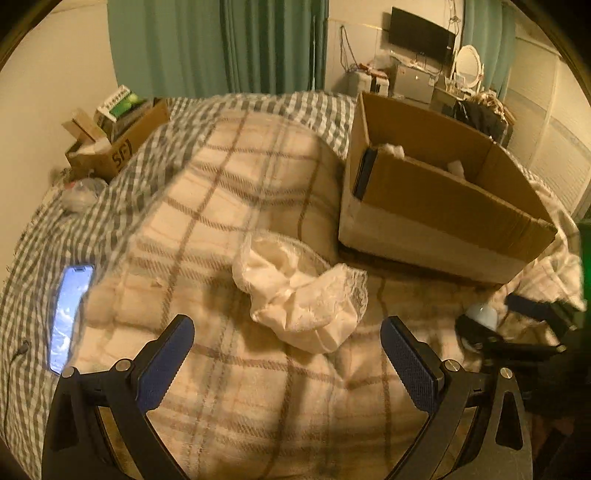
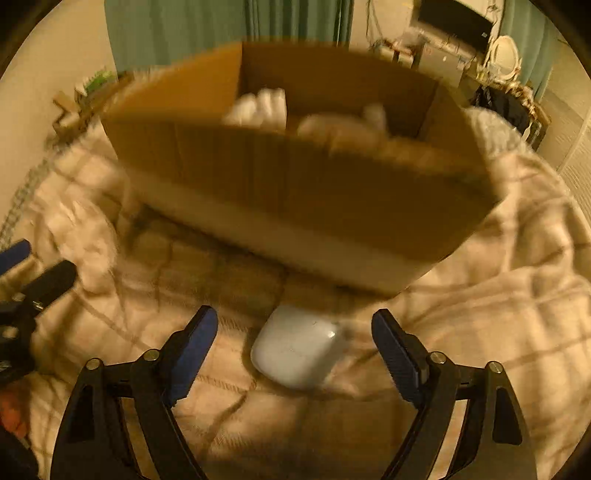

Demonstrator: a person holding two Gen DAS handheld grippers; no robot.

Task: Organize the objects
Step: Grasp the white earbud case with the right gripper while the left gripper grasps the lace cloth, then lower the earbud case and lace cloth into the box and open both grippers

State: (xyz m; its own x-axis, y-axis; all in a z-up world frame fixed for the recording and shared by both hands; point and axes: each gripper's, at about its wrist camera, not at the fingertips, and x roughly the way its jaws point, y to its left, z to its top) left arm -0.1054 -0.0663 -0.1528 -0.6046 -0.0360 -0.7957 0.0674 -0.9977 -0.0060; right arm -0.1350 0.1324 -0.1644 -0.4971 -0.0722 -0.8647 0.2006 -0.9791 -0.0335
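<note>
My left gripper (image 1: 288,328) is open over a plaid blanket, its fingers either side of a crumpled white lace cloth (image 1: 299,291) lying just ahead. My right gripper (image 2: 295,325) is open, with a small pale rounded case (image 2: 295,347) lying on the blanket between its fingers, not gripped. An open cardboard box (image 1: 443,195) stands on the bed at the right; in the right wrist view the box (image 2: 295,177) is straight ahead and blurred, with white things inside. The right gripper also shows in the left wrist view (image 1: 517,332), beside the pale case (image 1: 482,314).
A lit phone (image 1: 68,317) lies on the grey check sheet at the left with a cable near it. A smaller cardboard box (image 1: 110,144) with packages stands at the bed's far left corner. Green curtains, a monitor (image 1: 421,35) and a round mirror are behind.
</note>
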